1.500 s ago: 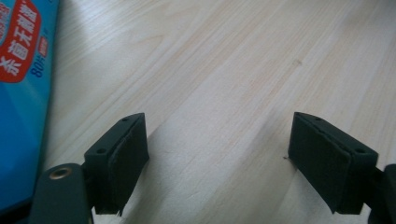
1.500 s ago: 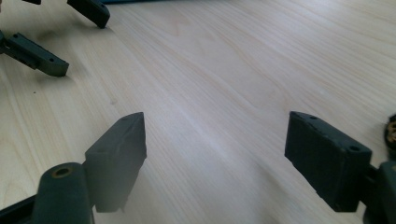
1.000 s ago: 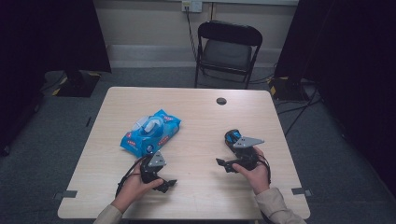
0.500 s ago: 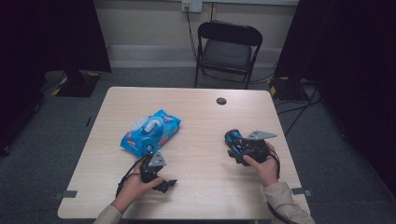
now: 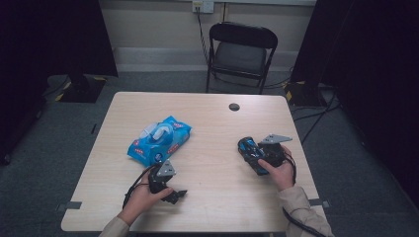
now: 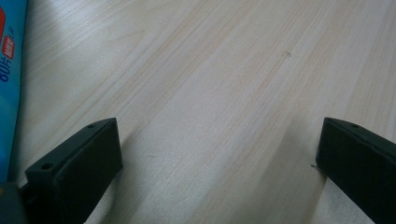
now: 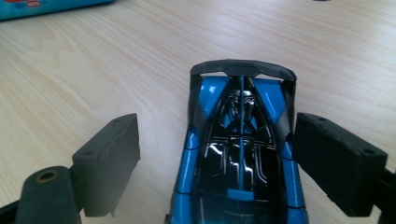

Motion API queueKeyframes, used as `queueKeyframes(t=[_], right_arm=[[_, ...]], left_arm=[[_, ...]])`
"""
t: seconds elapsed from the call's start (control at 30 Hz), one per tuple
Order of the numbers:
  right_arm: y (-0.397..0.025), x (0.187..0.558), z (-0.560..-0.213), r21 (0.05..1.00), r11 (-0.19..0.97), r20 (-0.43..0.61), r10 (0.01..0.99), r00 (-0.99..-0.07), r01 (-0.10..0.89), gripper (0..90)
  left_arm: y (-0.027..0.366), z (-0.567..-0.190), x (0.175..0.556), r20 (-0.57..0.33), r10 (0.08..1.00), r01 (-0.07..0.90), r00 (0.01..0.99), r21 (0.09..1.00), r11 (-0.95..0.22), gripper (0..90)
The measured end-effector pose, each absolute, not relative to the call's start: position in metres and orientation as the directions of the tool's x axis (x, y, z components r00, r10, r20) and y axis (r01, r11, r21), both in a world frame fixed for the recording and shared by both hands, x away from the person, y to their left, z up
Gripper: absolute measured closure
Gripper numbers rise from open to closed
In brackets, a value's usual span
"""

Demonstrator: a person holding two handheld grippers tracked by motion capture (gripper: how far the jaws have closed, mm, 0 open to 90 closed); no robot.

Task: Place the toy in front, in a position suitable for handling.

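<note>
Wet-wipes pack (image 5: pixel 159 140): lies flat left of centre on the table (image 5: pixel 207 197), lid up; its blue edge also shows at the left border of the left gripper view (image 6: pixel 9 70).
Left gripper (image 5: pixel 174 195): rests low on the tabletop near the front edge, just in front of the pack; jaws spread wide with nothing but bare wood between them (image 6: pixel 219 154).
Blue toy racing car (image 5: pixel 252 152): sits on the table at the right, between the right gripper's jaws (image 7: pixel 240 149).
Right gripper (image 7: pixel 215 149): jaws apart, straddling the car; the right jaw looks touching or nearly touching its side, the left jaw stands clearly off it, so no grip yet.
Black round inlay (image 5: pixel 234 106): at the far edge, well apart from everything.
Risk: closing from this off-centre stance would likely shove the car sideways toward the left jaw, or twist it.
Risk: glossy, tapered bodywork may squirt forward out of the pads if pinched near the narrow end.
</note>
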State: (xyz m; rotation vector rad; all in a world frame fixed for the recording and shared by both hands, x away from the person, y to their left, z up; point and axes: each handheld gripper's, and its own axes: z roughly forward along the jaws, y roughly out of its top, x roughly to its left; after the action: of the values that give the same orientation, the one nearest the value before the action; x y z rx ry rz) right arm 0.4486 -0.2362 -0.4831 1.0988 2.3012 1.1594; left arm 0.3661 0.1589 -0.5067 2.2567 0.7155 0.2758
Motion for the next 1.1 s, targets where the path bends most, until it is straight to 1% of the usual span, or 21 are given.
queueKeyframes(t=[0.33,0.57,0.7,0.83,0.87,1.03,1.1], right_arm=[[-0.241,0.457,-0.496,0.772,0.376,0.033,0.782,-0.622,0.513,13.9],[-0.237,0.456,-0.503,0.746,0.431,0.0,0.762,-0.647,0.507,13.6],[-0.238,0.456,-0.505,0.744,0.43,0.003,0.764,-0.645,0.512,13.9],[-0.238,0.457,-0.506,0.736,0.437,0.002,0.762,-0.648,0.517,17.7],[-0.238,0.457,-0.506,0.738,0.433,0.007,0.761,-0.648,0.517,20.3],[-0.239,0.455,-0.506,0.742,0.422,0.009,0.771,-0.637,0.521,22.4],[-0.238,0.454,-0.506,0.746,0.409,0.009,0.784,-0.621,0.527,24.6]], left_arm=[[0.159,-0.507,0.366,-0.017,0.57,0.411,0.821,0.711,-0.571,0.0],[0.159,-0.507,0.366,-0.017,0.57,0.411,0.821,0.711,-0.57,0.0],[0.159,-0.507,0.366,-0.017,0.57,0.411,0.821,0.711,-0.57,0.0],[0.159,-0.507,0.366,-0.017,0.57,0.411,0.821,0.711,-0.57,0.0],[0.159,-0.507,0.366,-0.017,0.57,0.411,0.821,0.711,-0.57,0.0],[0.159,-0.507,0.366,-0.016,0.568,0.41,0.823,0.709,-0.573,0.0],[0.159,-0.507,0.366,-0.021,0.572,0.413,0.82,0.712,-0.567,0.0]])
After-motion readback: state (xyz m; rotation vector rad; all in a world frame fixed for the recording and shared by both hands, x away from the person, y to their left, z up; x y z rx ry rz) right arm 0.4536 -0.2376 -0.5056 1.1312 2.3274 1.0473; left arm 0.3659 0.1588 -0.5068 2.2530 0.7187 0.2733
